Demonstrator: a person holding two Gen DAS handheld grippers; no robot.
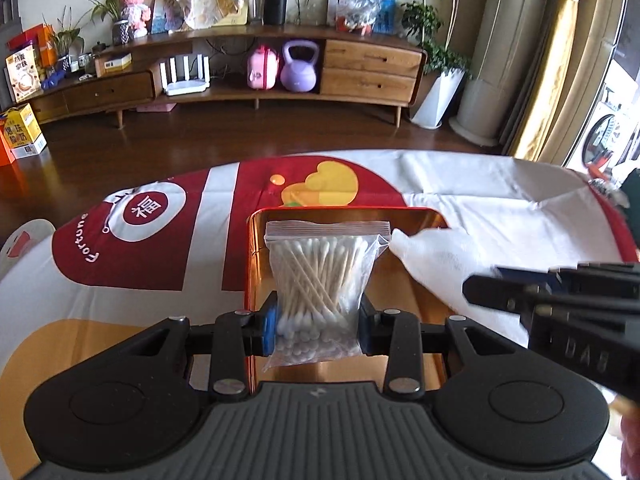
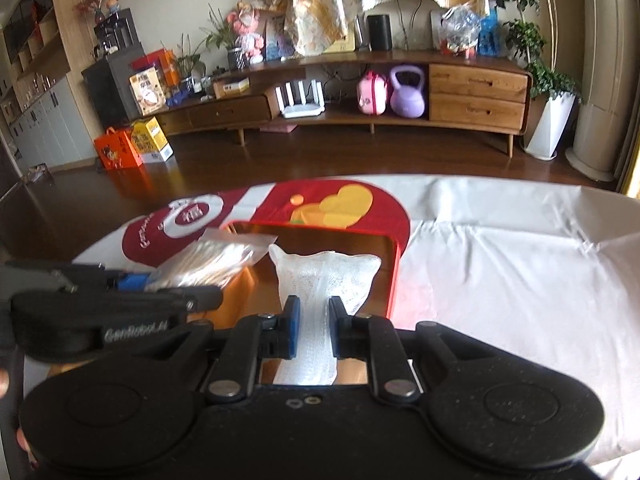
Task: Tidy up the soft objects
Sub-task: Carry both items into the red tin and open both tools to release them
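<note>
The clear zip bag of cotton swabs (image 1: 320, 276) is a soft, wrinkled pouch with a press seal across its top, stuffed with white-tipped swabs on pale sticks that cross in a loose bundle. The left gripper (image 1: 318, 330) has its fingers clamped on the lower part of the bag, one blue pad at each side, and the bag stands up between them over the near part of the orange tray (image 1: 416, 216). The white gauze pad (image 2: 324, 280) is a thin, mesh-textured sheet, narrow where it is pinched and fanning out wider above. The right gripper (image 2: 312, 330) holds it with its fingers pressed close together on the narrow part, and the pad hangs over the tray's shiny brown floor, nearer the right wall. In the left wrist view the pad's pointed corner reaches just beside the bag's right top corner; whether they touch I cannot tell. The tray is a shallow box with rounded corners and orange-red walls, lying on a bench covered by a white cloth (image 2: 500, 260) printed with a red and yellow pattern. The two grippers crowd side by side over the tray. Beyond the bench, a dark wood floor runs to a long low wooden cabinet (image 1: 372, 66) bearing a purple kettlebell (image 1: 301, 68) and a white router (image 1: 186, 78).
</note>
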